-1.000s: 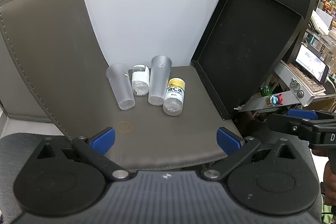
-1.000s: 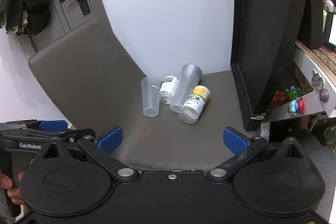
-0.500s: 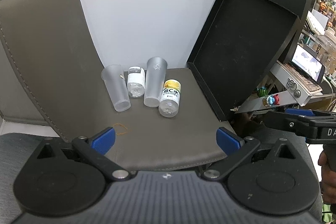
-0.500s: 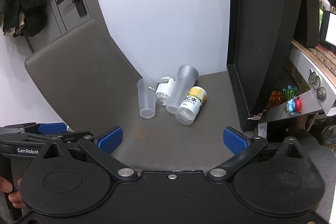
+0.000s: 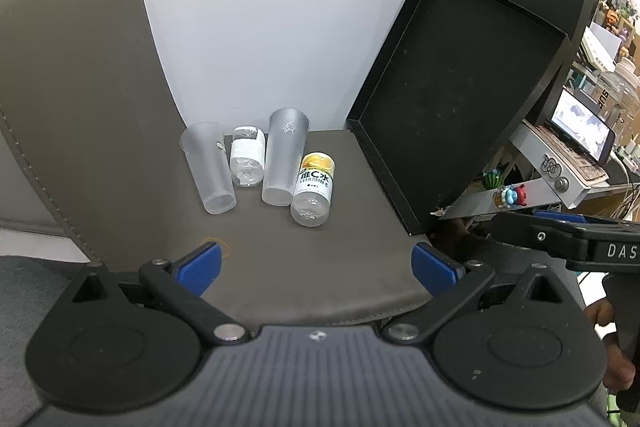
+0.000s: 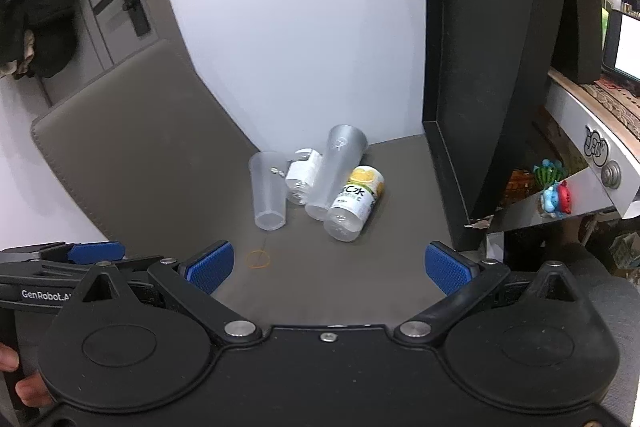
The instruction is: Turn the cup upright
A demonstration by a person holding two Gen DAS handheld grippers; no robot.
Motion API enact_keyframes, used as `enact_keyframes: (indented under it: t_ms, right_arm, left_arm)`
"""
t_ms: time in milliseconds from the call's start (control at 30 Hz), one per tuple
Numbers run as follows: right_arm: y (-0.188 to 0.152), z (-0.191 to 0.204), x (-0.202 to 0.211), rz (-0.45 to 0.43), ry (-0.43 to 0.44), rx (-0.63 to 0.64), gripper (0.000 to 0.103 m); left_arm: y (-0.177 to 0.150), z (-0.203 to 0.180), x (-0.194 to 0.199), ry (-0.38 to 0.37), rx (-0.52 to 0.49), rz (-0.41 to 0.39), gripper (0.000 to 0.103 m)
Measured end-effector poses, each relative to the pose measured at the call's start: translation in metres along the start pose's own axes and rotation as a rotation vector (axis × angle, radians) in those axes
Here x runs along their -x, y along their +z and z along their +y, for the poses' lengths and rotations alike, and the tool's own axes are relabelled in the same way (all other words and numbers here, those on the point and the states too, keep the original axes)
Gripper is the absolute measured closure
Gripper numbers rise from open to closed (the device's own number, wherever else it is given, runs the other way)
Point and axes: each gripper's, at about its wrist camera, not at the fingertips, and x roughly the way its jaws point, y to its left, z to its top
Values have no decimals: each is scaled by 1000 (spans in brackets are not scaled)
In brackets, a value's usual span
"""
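Note:
Two frosted plastic cups lie on their sides on a grey mat (image 5: 320, 267), bases toward me: the left cup (image 5: 209, 167) (image 6: 268, 189) and the right cup (image 5: 285, 157) (image 6: 336, 173). A small clear bottle (image 5: 247, 163) (image 6: 302, 177) lies between them. A yellow-capped vitamin bottle (image 5: 314, 189) (image 6: 356, 203) lies to the right. My left gripper (image 5: 318, 267) is open and empty, well short of the cups. My right gripper (image 6: 328, 265) is open and empty, also short of them.
A black tray (image 5: 448, 99) (image 6: 492, 67) leans upright at the mat's right edge. An orange rubber band (image 5: 218, 247) (image 6: 258, 259) lies near the left fingertips. A cluttered desk (image 5: 560, 163) stands to the right. The mat curves up at the back left.
Both grippers have drawn back slightly from the cups, which look smaller and farther. The cups and bottles have not moved. Both jaws stay open.

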Motion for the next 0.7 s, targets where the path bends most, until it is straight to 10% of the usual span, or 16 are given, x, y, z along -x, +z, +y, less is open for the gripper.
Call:
enact_keyframes:
  t_ms: [700]
  right_arm:
    - [15, -15, -44, 37, -26, -49, 0]
  left_arm:
    - [30, 9, -51, 27, 6, 48, 2]
